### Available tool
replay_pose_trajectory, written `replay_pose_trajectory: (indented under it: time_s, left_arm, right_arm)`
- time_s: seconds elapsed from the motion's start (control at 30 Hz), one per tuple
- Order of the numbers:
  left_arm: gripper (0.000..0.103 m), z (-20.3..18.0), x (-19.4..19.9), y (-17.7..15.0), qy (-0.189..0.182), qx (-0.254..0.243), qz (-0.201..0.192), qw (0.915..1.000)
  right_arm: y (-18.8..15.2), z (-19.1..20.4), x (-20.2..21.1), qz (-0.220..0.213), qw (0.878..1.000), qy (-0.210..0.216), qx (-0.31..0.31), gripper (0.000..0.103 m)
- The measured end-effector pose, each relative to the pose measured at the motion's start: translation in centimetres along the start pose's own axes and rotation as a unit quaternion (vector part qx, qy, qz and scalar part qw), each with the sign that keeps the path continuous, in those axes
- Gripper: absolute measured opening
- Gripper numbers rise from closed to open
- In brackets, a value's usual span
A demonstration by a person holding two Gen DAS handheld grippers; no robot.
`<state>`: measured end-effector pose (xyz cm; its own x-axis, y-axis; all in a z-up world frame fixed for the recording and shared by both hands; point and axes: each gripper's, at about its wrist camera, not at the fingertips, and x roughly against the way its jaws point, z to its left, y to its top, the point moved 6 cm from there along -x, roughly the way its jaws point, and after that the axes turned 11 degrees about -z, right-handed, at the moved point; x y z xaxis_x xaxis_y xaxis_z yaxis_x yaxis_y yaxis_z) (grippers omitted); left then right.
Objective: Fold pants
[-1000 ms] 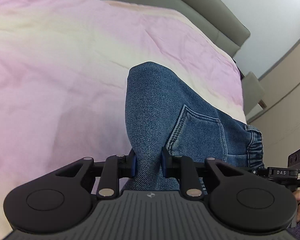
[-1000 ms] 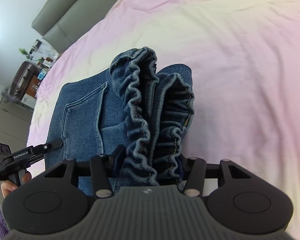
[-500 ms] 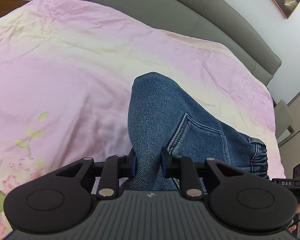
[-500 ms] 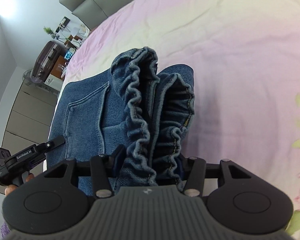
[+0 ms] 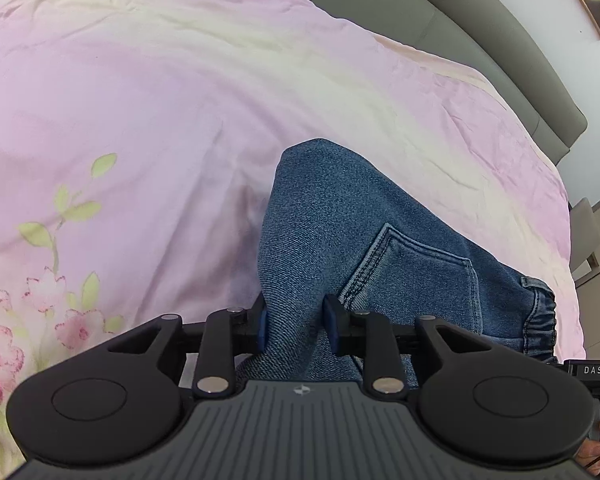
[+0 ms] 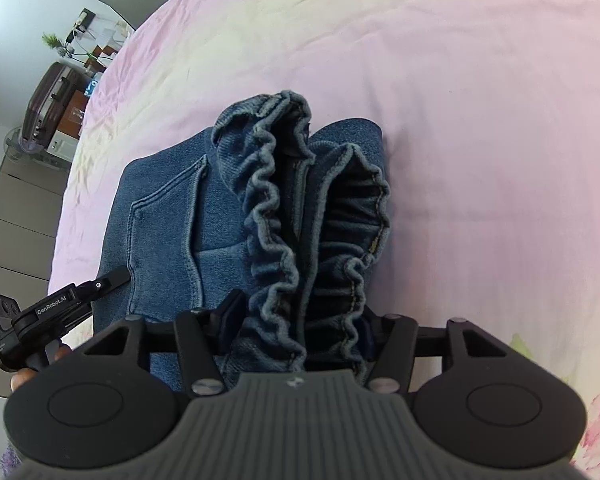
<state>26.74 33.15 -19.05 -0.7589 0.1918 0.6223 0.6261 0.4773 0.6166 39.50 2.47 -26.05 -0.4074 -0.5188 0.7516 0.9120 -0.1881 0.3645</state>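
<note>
- Pink bed cover with flower prints fills most of both views, and a grey headboard runs along the far side.
- The blue pants sit on the cover, bunched into a thick bundle with a back pocket showing.
- The left gripper has its jaws pinching a fold of the pants — the blue pads press on each side of the cloth.
- The right gripper has its jaws pinching the ruffled waistband.
- I think the folding is partly done: the pants look doubled over, but the bundle is lumpy and not yet laid flat.
- The legs are hidden under the top layers, so I cannot count the folds.
- The near edge of the pants is cut off behind the grippers.
</note>
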Motion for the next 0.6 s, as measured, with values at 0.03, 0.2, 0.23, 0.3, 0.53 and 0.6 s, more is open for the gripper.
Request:
replay_pose_trajectory:
  time_s: [0.03, 0.2, 0.23, 0.3, 0.53, 0.6]
  left_arm:
    - [0.037, -0.1, 0.2, 0.0, 0.005, 0.002, -0.003, 1.0]
    - [0.058, -0.5, 2.6, 0.5, 0.049, -0.001, -0.03, 0.9983]
    - [0.062, -0.7, 3.4, 0.8, 0.05, -0.001, -0.04, 0.998]
    - [0.064, -1.3, 5.0, 1.6, 0.052, 0.001, -0.056, 0.9971]
    - [0.066, -8.0, 12.2, 4.0, 0.072, -0.11, -0.133, 0.9823]
    - [0.067, -10.3, 14.6, 4.4, 0.069, -0.142, -0.153, 0.9755]
  right_arm:
    - [0.0, 0.2, -0.1, 0.001, 1.0, -0.005, 0.003, 0.058]
    - [0.3, 1.1, 0.9, -0.009, 0.999, -0.034, 0.041, 0.067]
    - [0.5, 1.2, 1.6, -0.021, 0.997, -0.043, 0.058, 0.072]
    - [1.2, 1.8, 3.4, -0.047, 0.991, -0.065, 0.103, 0.077]
    - [2.3, 5.3, 11.5, -0.143, 0.969, -0.074, 0.187, 0.083]
    - [2.0, 6.4, 14.4, -0.176, 0.959, -0.064, 0.211, 0.086]
